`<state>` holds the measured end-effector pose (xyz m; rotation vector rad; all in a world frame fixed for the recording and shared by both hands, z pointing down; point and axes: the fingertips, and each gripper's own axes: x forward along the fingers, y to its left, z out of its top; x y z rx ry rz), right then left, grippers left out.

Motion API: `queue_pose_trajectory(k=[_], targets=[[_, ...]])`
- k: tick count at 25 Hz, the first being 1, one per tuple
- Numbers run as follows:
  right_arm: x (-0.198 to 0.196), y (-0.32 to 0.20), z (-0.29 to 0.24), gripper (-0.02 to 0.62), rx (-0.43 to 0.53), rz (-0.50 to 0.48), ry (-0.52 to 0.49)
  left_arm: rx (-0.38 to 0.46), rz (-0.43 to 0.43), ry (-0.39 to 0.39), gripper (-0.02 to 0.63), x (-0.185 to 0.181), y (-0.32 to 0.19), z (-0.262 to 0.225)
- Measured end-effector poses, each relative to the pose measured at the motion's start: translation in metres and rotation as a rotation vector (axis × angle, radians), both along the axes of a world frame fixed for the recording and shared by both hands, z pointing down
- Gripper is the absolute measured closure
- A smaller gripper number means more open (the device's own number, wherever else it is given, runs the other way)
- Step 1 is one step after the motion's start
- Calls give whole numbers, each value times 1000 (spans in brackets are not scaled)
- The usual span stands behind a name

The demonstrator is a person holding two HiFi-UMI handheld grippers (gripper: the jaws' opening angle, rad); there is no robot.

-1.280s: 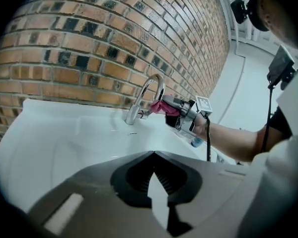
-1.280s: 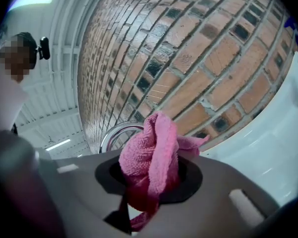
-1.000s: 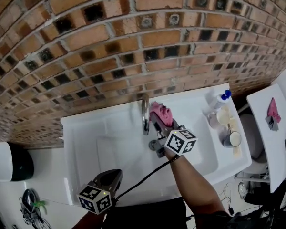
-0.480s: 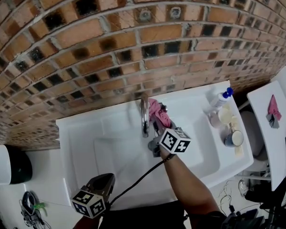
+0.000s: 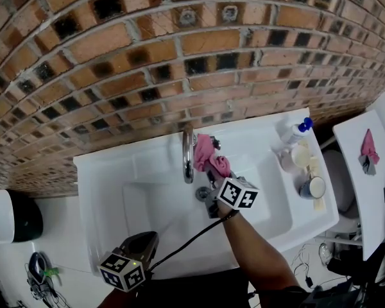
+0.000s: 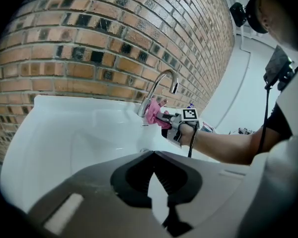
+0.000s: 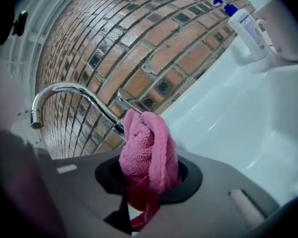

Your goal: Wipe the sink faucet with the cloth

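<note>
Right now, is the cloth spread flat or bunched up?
Bunched up: the pink cloth is a crumpled wad clamped in the right gripper, next to the faucet.

A white sink (image 5: 115,165) stands against the brick wall (image 5: 179,56), its basin sunk in the middle. A chrome faucet (image 5: 187,154) rises from the back rim and arches over the basin. On the right-hand ledge a white bottle with a blue cap (image 5: 294,135) stands near the wall. Just in front of it sit a pale cup (image 5: 296,158) and what may be a mug (image 5: 314,187).
</note>
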<state>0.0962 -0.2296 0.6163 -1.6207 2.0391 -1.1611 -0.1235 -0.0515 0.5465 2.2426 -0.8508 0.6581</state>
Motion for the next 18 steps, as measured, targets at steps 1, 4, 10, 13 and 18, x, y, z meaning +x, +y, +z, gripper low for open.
queue_pose_trajectory(k=[1, 4, 10, 13, 18], targets=[[-1, 3, 1, 477, -3, -5, 0, -1, 2, 1, 600, 3, 1, 0], [-5, 12, 4, 477, -20, -19, -10, -10, 10, 2, 600, 10, 4, 1], [-25, 33, 37, 476, -135, -105, -13, -34, -6, -19, 600, 4, 12, 7], [-34, 41, 50, 476, -183, -149, -28, -47, -25, -23, 600, 0, 16, 13], [-43, 17, 28, 476, -115, -159, -58, -49, -47, -8, 600, 2, 20, 12]])
